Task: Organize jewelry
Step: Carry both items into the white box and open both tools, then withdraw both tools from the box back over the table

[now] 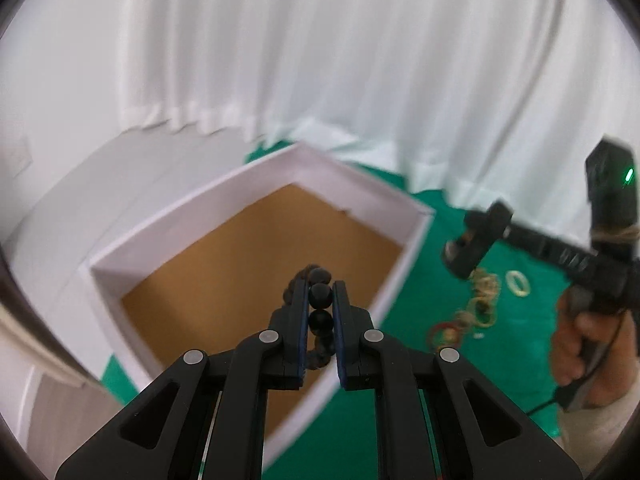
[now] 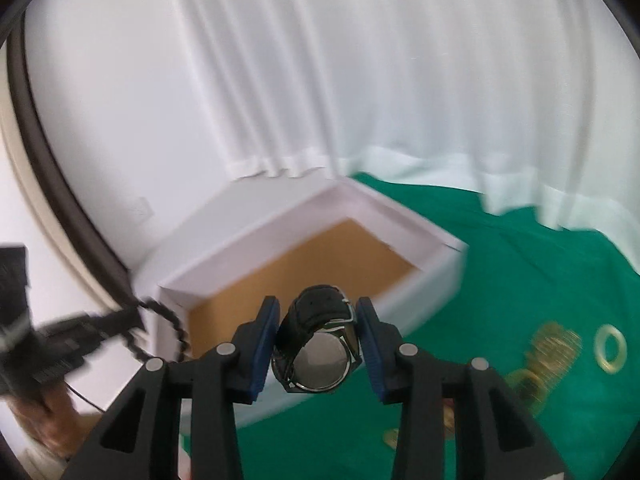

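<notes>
Black bead bracelet [image 1: 321, 300] is pinched between the closed jaws of the left hand-held gripper [image 1: 321, 295], hanging over the near part of the white box [image 1: 248, 184]. Black-strapped watch [image 2: 316, 344] is clamped in the right hand-held gripper [image 2: 318, 326], just short of the box's near wall, caseback toward the camera. Step in hand looks like transfer: both pieces carried, neither released yet. Next move likely: bring each over the brown box floor [image 1: 248, 264], lower, then open; watch needs more travel forward to clear the wall. The part of the floor that shows has nothing on it; both views are motion-blurred, so small items could be missed. Still out on the green cloth surface [image 2: 500, 264], right of the box: a pile of gold bangles [image 2: 548, 348], a pale ring bangle [image 2: 610, 348], reddish loops [image 1: 444, 334].
</notes>
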A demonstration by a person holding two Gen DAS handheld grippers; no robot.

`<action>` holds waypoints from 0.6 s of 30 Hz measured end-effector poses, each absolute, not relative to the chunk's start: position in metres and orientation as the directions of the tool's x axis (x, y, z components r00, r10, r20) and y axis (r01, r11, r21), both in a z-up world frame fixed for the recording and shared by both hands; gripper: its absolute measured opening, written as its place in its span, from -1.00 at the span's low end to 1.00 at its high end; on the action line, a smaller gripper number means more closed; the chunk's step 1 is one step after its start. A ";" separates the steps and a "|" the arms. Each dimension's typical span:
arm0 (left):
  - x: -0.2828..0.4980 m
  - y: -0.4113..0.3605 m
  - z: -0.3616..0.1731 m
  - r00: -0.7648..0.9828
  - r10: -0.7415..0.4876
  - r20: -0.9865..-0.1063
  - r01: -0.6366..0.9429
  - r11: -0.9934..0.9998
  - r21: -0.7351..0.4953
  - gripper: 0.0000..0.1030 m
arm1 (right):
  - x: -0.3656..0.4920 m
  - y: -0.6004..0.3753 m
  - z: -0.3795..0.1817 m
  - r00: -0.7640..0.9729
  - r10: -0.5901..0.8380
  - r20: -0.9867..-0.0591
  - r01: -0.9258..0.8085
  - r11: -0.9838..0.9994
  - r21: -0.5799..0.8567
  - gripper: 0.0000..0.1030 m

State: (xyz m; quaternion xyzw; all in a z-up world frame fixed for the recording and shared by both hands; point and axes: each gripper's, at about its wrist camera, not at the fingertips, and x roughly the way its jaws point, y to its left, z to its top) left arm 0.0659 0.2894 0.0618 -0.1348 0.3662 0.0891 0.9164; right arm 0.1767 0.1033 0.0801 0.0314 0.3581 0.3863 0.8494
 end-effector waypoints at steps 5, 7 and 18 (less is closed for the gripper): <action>0.075 0.323 0.007 0.618 0.094 -0.780 -0.356 0.919 -0.171 -0.82 | 0.209 0.175 0.052 0.329 0.690 -0.644 -0.650 0.660 0.376 -0.22; 0.081 0.326 -0.011 0.586 0.092 -0.805 -0.369 0.915 -0.165 -0.81 | 0.220 0.194 0.031 0.289 0.674 -0.679 -0.644 0.662 0.383 -0.18; 0.078 0.322 -0.025 0.558 0.310 -0.770 -0.421 0.905 0.059 0.73 | 0.188 0.183 -0.003 0.326 0.580 -0.746 -0.657 0.707 0.263 0.45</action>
